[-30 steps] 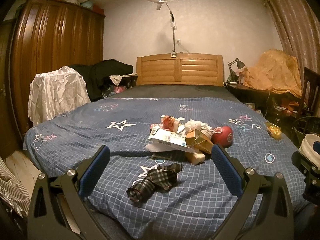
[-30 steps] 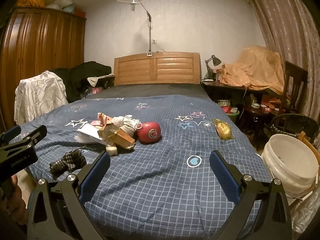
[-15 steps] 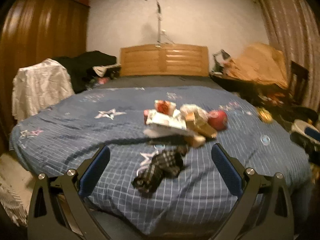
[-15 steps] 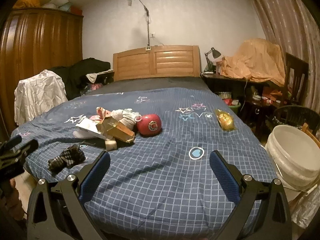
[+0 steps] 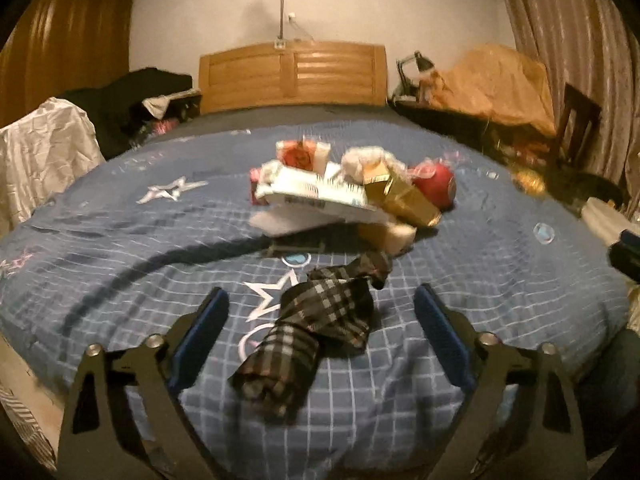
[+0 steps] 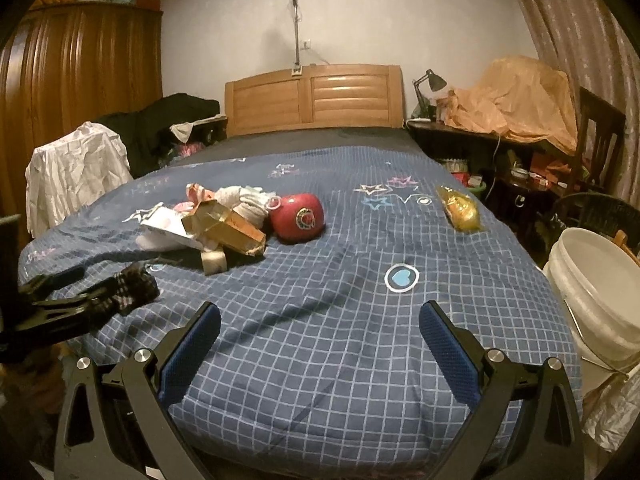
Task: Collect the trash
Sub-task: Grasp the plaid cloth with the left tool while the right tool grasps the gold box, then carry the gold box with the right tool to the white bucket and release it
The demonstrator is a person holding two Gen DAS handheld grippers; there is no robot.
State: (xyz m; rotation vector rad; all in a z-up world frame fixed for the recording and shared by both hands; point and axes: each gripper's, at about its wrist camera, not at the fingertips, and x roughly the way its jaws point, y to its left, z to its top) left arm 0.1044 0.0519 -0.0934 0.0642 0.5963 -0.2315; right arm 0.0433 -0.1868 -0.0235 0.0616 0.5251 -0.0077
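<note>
A crumpled black-and-white plaid cloth [image 5: 320, 320] lies on the blue checked bed cover, between the jaws of my left gripper [image 5: 322, 320]. Those jaws are closing, with gaps still on both sides of the cloth. Beyond it sits a trash pile: a white flat pack [image 5: 316, 196], a gold box [image 5: 400, 196], a red round package [image 5: 434, 186] and crumpled wrappers. In the right wrist view the same pile [image 6: 224, 224] lies left of centre, a yellow wrapper [image 6: 460, 208] lies far right, and the left gripper reaches the plaid cloth [image 6: 134, 292]. My right gripper [image 6: 320, 332] hovers open over bare cover.
A white bucket [image 6: 596, 280] stands beside the bed's right edge. A dark desk with a lamp [image 6: 430, 80] and an orange sheet is at the back right, with a chair [image 6: 600, 132]. A white-draped object [image 6: 76, 168] and a wooden wardrobe [image 6: 76, 80] stand left.
My left gripper has dropped and moved forward until the plaid cloth lies between its jaws, which have narrowed. My right gripper has lowered slightly toward the bed and stays open.
</note>
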